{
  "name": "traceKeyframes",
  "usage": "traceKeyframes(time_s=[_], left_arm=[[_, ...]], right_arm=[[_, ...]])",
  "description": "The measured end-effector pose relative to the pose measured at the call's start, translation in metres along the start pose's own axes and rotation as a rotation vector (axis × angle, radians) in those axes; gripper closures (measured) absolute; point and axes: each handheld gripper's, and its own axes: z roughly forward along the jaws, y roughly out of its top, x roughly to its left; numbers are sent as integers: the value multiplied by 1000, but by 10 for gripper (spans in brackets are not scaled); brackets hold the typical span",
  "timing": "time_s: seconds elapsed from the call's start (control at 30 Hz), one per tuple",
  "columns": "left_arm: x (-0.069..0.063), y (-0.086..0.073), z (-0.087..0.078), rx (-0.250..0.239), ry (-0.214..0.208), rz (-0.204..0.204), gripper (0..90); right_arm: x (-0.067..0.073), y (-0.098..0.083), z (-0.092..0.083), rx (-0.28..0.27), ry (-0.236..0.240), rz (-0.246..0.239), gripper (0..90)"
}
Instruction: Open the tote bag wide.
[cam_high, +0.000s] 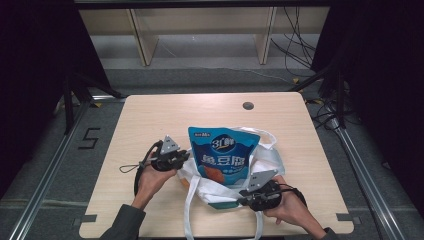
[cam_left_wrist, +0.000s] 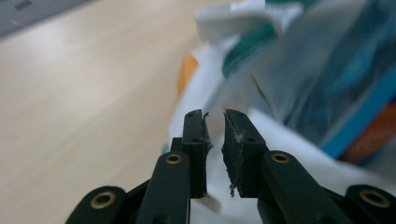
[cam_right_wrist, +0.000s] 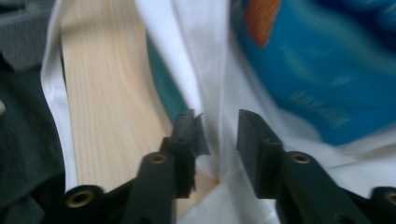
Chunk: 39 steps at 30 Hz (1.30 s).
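Observation:
A white cloth tote bag (cam_high: 270, 157) lies on the wooden table (cam_high: 165, 115), and a blue snack packet (cam_high: 223, 155) sticks out of its mouth. My left gripper (cam_high: 184, 159) is at the bag's left edge. In the left gripper view its jaws (cam_left_wrist: 215, 116) stand a narrow gap apart, with the white cloth (cam_left_wrist: 280, 135) just beyond the tips and nothing pinched. My right gripper (cam_high: 245, 197) is at the bag's near right edge. Its jaws (cam_right_wrist: 217, 121) stand apart around a fold of white cloth (cam_right_wrist: 210, 70), and the pads do not press on it. The blue packet (cam_right_wrist: 317, 70) is close behind.
The bag's long white handles (cam_high: 189, 215) trail over the table's near edge between my forearms. A round cable hole (cam_high: 248, 105) sits near the far edge. Beyond the table stand wooden shelf legs (cam_high: 142, 45), and cables (cam_high: 295, 50) run on the floor at the far right.

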Motion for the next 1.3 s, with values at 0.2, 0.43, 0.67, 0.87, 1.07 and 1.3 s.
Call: traceKeyframes(time_s=[0.2,0.43,0.67,0.87,1.07,1.3], left_arm=[[9,7,38,42,-39,-8,820],[29,4,66,72,-43,-107,834],[31,-1,83,161,-21,-122,833],[22,1,37,17,-27,-161,723],[-13,-15,-4,-39,-132,-173,727],[-37,-49,-4,112,-221,-81,784]], right_arm=[[-14,-5,-32,-130,-62,91,696],[-21,-22,-24,-30,-149,126,814],[-18,-31,0,67,-131,125,895],[-19,-32,0,49,-155,136,854],[-20,-32,0,56,-148,164,849],[-18,-31,0,50,-145,155,853]])
